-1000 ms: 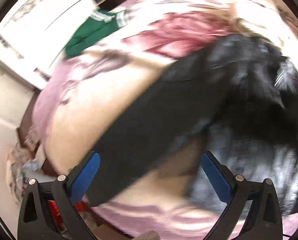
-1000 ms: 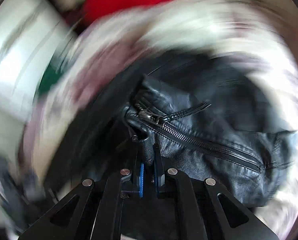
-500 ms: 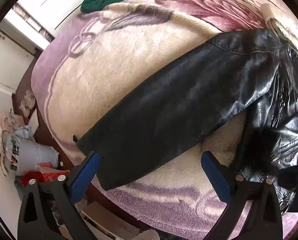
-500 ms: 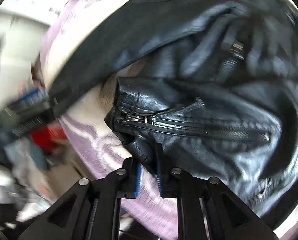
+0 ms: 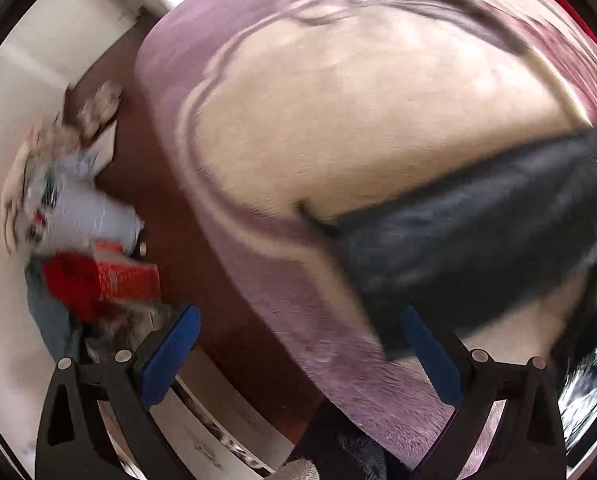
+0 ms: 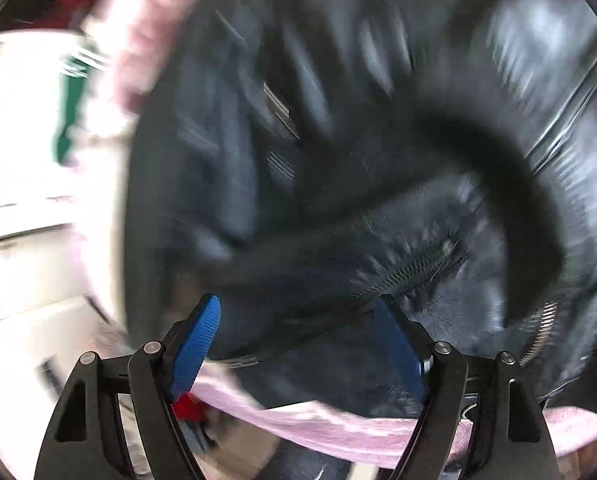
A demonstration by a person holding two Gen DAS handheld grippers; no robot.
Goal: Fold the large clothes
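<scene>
blanket (image 5: 338, 112) cream-mauve | red box (image 5: 126, 280) on floor | green garment (image 6: 68, 120) blurred

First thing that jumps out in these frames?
The black leather jacket fills nearly the whole right wrist view, zipper just ahead of the open right tongs. In the left view, its sleeve lies across a pink-and-cream blanket, with the open left tongs near the cuff.

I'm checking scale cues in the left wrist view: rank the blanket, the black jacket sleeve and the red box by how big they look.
1. blanket, fills most of the frame.
2. black jacket sleeve, a broad band at right.
3. red box, smallest, though it sits farther off on the floor, so its true size is unsure.
</scene>
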